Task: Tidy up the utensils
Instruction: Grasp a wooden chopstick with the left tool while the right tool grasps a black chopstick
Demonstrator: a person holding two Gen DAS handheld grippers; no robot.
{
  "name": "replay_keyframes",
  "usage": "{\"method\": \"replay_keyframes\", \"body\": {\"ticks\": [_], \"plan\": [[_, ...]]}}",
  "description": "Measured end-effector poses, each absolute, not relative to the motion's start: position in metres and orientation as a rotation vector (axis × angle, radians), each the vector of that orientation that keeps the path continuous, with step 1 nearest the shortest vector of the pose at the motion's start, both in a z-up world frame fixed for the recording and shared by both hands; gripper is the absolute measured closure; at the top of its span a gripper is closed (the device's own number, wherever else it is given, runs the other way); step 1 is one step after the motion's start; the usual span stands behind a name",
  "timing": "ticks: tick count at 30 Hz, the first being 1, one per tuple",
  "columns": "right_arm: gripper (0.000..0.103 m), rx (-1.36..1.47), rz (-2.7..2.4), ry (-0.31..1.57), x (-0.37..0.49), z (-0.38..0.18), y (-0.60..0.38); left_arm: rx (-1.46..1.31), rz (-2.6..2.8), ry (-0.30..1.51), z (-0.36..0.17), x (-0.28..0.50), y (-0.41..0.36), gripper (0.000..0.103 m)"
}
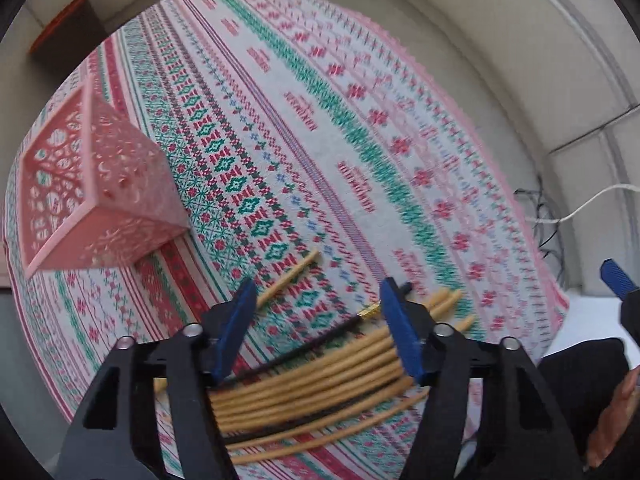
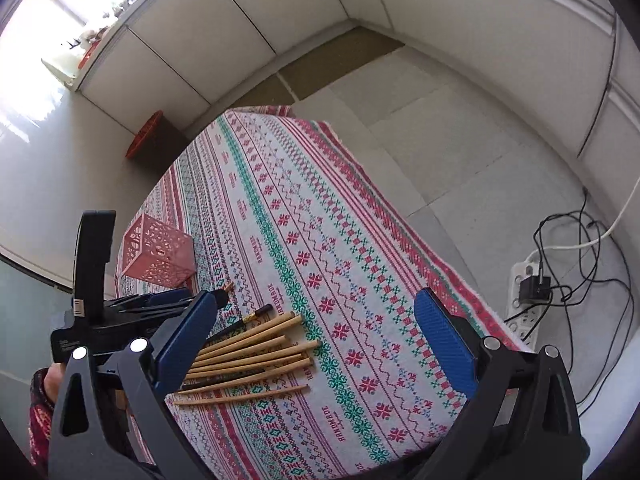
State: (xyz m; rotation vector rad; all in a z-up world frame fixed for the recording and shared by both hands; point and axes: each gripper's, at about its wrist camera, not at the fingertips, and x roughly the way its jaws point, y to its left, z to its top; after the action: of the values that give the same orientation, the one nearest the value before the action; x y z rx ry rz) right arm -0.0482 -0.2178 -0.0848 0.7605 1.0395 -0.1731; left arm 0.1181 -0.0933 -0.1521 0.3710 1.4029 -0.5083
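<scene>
A round table covered by a knitted-pattern tablecloth in white, red, green and pink (image 2: 320,240) is seen from both wrist cameras. On the cloth, near the edge closest to the person, a loose bundle of tan wooden chopsticks (image 2: 256,354) is laid roughly side by side, with a couple of thin black chopsticks (image 1: 316,338) mixed in; one of the black ones is marked by a gold band near its end. A single tan chopstick (image 1: 290,278) is set a little apart from the bundle, angled toward the holder.

A square pink plastic holder with cut-out lattice walls (image 1: 100,184) is stood upright on the cloth, well apart from the bundle and near the table's far-left edge.

The left gripper (image 1: 318,320) is held low over the bundle, its blue-padded fingers (image 1: 236,320) spread apart on either side of the sticks; nothing is clamped between them. Whether the fingertips touch the cloth cannot be told.

The right gripper (image 2: 316,334) is held above the table, its jaws wide apart and nothing gripped, with the bundle lying beside its left blue pad (image 2: 186,340).

Beyond the table, a grey tiled floor (image 2: 440,128), a white power strip with black and white cables (image 2: 528,304), and an orange-rimmed dark bin (image 2: 148,140) are seen.
</scene>
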Motion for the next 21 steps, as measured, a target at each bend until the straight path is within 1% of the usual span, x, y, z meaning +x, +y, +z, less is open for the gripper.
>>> {"method": "replay_keyframes", "body": {"ticks": [3, 4, 5, 7, 9, 11, 12, 13, 15, 16, 17, 18, 19, 20, 21], "plan": [[0.007, 0.849, -0.145, 1.092, -0.041, -0.1, -0.219, 0.418, -0.486, 1.42, -0.172, 0.124, -0.09, 0.049], [0.007, 0.862, -0.133, 1.107, -0.038, -0.103, -0.217, 0.428, -0.484, 1.427, -0.178, 0.125, -0.088, 0.052], [0.007, 0.864, -0.125, 1.117, -0.035, -0.104, -0.214, 0.441, -0.491, 1.424, -0.181, 0.124, -0.086, 0.051], [0.007, 0.857, -0.104, 1.138, -0.027, -0.106, -0.206, 0.471, -0.521, 1.392, -0.181, 0.12, -0.085, 0.054], [0.007, 0.864, -0.079, 1.157, -0.019, -0.106, -0.197, 0.495, -0.542, 1.371, -0.179, 0.116, -0.079, 0.062], [0.007, 0.885, -0.055, 1.177, -0.007, -0.108, -0.186, 0.505, -0.559, 1.341, -0.177, 0.111, -0.071, 0.078], [0.007, 0.899, -0.047, 1.186, -0.001, -0.111, -0.181, 0.509, -0.56, 1.317, -0.175, 0.108, -0.065, 0.085], [0.007, 0.916, -0.038, 1.198, 0.005, -0.114, -0.175, 0.514, -0.559, 1.299, -0.173, 0.105, -0.057, 0.089], [0.009, 0.95, -0.024, 1.228, 0.015, -0.122, -0.164, 0.516, -0.571, 1.254, -0.17, 0.097, -0.042, 0.093], [0.014, 0.966, -0.017, 1.25, 0.02, -0.128, -0.157, 0.52, -0.571, 1.221, -0.169, 0.09, -0.034, 0.095], [0.023, 0.976, -0.011, 1.265, 0.024, -0.133, -0.152, 0.514, -0.574, 1.196, -0.168, 0.083, -0.026, 0.097], [0.028, 0.985, -0.004, 1.279, 0.029, -0.136, -0.146, 0.5, -0.575, 1.165, -0.164, 0.077, -0.017, 0.098], [0.035, 0.991, -0.005, 1.286, 0.031, -0.139, -0.142, 0.489, -0.57, 1.147, -0.16, 0.073, -0.011, 0.098], [0.038, 1.002, -0.01, 1.282, 0.034, -0.14, -0.137, 0.468, -0.569, 1.126, -0.152, 0.069, -0.001, 0.099], [0.038, 1.006, -0.013, 1.277, 0.037, -0.14, -0.135, 0.451, -0.566, 1.102, -0.143, 0.064, 0.007, 0.099]]}}
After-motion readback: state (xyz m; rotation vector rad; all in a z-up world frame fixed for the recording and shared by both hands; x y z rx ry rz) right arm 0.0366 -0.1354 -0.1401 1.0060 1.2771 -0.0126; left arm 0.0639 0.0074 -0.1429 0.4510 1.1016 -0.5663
